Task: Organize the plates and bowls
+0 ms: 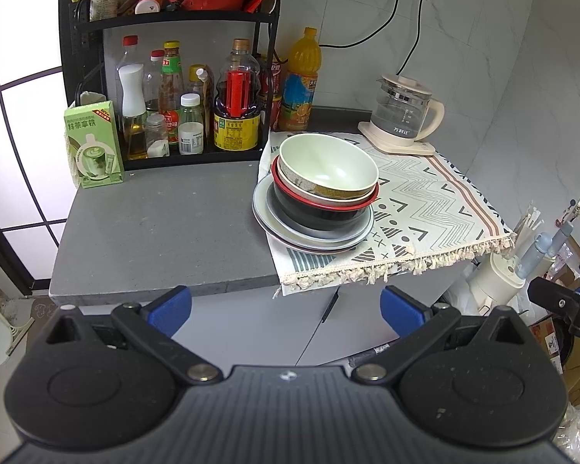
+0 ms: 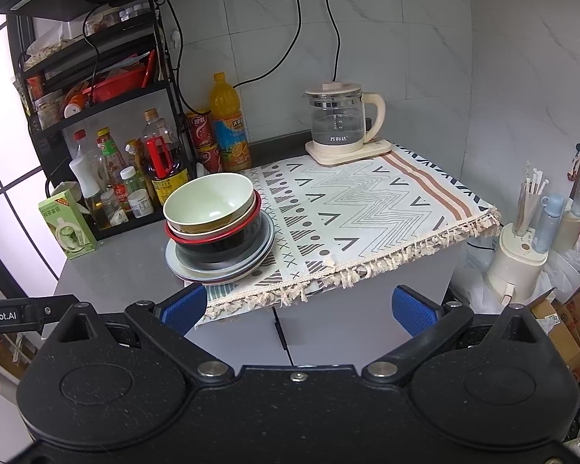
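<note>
Both grippers, left gripper (image 1: 286, 311) and right gripper (image 2: 299, 309), hang wide open and hold nothing, off the counter's (image 1: 154, 232) front edge, bowl stack (image 1: 324, 178) on plates (image 1: 309, 239) straddling the patterned cloth's (image 1: 425, 201) left edge, bare cloth between stack and kettle (image 1: 404, 116)

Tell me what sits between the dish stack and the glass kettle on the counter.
Only bare patterned cloth. In the right wrist view, nothing stands between the dish stack and the glass kettle; the left wrist view shows the same.
</note>
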`<state>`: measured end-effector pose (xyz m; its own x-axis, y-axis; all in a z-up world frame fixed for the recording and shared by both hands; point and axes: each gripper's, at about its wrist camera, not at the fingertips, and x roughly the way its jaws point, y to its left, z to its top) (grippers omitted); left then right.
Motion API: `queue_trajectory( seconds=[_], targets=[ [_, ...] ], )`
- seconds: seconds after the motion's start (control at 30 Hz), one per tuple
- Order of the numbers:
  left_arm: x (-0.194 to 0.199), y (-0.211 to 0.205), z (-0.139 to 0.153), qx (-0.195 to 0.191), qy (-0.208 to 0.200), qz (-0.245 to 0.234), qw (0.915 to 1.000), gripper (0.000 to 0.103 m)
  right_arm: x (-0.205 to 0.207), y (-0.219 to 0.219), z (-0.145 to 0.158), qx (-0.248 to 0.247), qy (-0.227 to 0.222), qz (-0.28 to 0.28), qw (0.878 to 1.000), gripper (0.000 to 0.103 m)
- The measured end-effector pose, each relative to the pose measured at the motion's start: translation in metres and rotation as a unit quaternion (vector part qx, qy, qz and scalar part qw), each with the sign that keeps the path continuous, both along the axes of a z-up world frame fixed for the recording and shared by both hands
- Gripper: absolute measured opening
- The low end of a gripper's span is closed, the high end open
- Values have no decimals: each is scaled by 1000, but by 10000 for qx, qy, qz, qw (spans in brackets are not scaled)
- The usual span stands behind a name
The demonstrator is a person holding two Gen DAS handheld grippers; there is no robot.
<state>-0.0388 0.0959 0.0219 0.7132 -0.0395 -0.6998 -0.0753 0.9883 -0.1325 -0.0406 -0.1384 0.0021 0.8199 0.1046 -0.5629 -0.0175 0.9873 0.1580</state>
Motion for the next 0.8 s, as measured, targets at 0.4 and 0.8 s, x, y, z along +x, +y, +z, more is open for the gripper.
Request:
queue_trajectory(
  seconds=[0.4, 0.8],
  targets=[
    [4, -1, 0, -14, 33, -24, 10000, 103, 1, 2, -2, -15, 28, -43, 10000, 103],
    [9, -2, -4, -71, 41, -104, 9999, 103, 2, 3, -3, -52, 89, -85, 9999, 103]
  ],
)
